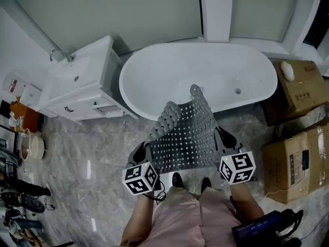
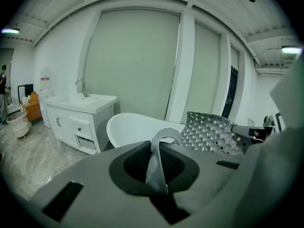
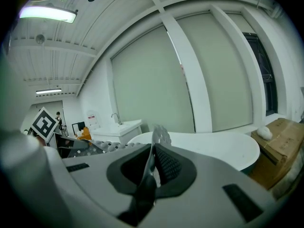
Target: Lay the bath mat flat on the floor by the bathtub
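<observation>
Right — L gripper [image 1: 142, 151] & R gripper [image 1: 224, 138]: jaws clamped on bath mat [image 1: 187, 133] edge, near tub [image 1: 154, 76].

Head view steeply downward, both gripper views level, all sharing bathtub [image 1: 195, 71]

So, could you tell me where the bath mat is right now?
In the head view, the bath mat is held up mid-frame, clamped by the left tongs and right tongs, in front of the bathtub.

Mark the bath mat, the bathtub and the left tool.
bath mat [image 1: 187, 138], head view, middle of the perforated sheet.
bathtub [image 1: 205, 73], head view, bare inner basin.
left tool [image 2: 156, 169], left gripper view, between its jaws, shut on the bath mat.
</observation>
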Action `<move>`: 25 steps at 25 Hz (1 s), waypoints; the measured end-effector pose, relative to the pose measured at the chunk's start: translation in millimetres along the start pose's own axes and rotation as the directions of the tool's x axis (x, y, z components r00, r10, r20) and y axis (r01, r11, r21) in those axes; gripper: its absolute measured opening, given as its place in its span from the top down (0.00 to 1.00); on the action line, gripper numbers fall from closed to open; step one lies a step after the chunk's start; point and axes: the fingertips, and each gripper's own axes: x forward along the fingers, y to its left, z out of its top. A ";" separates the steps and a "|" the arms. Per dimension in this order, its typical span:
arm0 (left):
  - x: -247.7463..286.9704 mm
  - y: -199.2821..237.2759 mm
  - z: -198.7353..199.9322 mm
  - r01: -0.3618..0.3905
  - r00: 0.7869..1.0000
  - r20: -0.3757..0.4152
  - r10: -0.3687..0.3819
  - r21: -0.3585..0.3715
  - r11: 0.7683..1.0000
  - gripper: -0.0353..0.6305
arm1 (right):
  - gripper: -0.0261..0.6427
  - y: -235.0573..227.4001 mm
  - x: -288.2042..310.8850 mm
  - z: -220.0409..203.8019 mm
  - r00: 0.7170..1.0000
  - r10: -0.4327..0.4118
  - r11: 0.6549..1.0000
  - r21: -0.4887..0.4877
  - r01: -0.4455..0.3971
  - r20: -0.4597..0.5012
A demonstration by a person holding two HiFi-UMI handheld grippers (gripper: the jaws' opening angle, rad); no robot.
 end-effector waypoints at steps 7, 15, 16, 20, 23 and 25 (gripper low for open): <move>10.1 37.8 18.1 0.072 0.997 0.009 -0.072 0.018 0.997 0.89 | 0.91 30.6 18.3 10.6 0.997 -0.075 0.997 -0.010 0.075 0.031; 25.8 78.5 26.0 0.152 0.988 -0.007 -0.152 0.053 0.987 0.89 | 0.91 64.8 26.6 2.7 0.984 -0.171 0.985 0.022 0.171 0.055; 26.6 83.6 26.7 0.157 0.988 -0.007 -0.157 0.052 0.986 0.89 | 0.91 70.3 28.5 1.5 0.983 -0.175 0.985 0.022 0.174 0.055; 27.0 85.1 24.9 0.163 0.987 -0.008 -0.163 0.048 0.985 0.89 | 0.91 71.9 27.6 -1.4 0.983 -0.177 0.984 0.018 0.176 0.047; 25.9 86.2 26.6 0.159 0.987 -0.009 -0.158 0.054 0.986 0.89 | 0.91 71.2 26.1 -0.2 0.983 -0.178 0.984 0.021 0.177 0.042; 24.8 85.9 26.9 0.155 0.988 -0.009 -0.155 0.056 0.986 0.89 | 0.92 71.2 24.8 1.8 0.984 -0.174 0.985 0.017 0.174 0.039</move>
